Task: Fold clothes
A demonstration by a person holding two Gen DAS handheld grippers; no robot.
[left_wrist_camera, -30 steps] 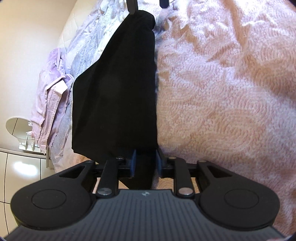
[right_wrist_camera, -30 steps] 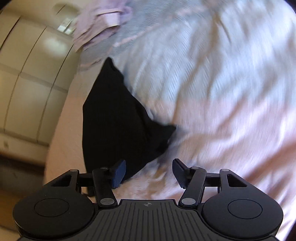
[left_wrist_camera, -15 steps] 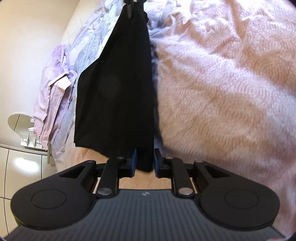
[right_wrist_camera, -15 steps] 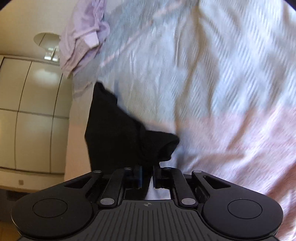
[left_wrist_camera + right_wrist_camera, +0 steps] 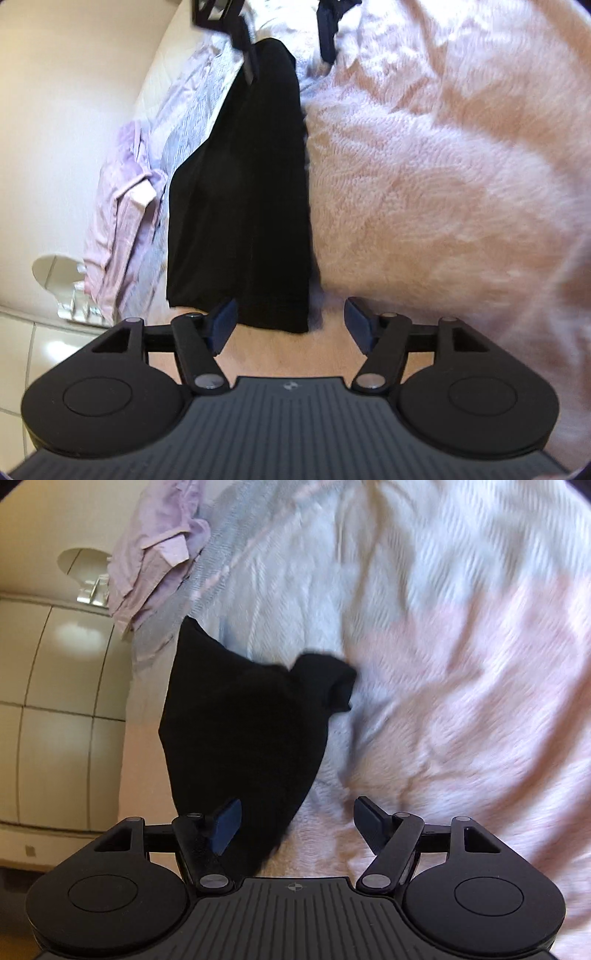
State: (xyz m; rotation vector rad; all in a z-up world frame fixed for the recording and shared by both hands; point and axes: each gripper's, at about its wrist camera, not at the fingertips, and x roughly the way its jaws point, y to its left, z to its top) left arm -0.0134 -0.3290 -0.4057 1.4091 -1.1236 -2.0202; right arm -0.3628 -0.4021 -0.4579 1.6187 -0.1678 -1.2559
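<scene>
At bottom centre of both views, jaws had just been opened: left gripper point(image 5: 290, 321) and right gripper point(image 5: 295, 821) seen spread, nothing pinched. Black garment point(image 5: 243, 206) released, laid as long strip on pink blanket point(image 5: 443, 184); fold judged placed, another fold probably due.

black garment point(image 5: 243, 206): matt, smooth cloth | bed cover point(image 5: 443, 192): pink, fuzzy, ribbed cloth | lilac shirt point(image 5: 118, 214): thin creased cloth | left tongs point(image 5: 291, 325): matt black plastic, blue pads, dull metal pivots | right tongs point(image 5: 297, 825): same | cupboard doors point(image 5: 55, 701): glossy cream panels
</scene>
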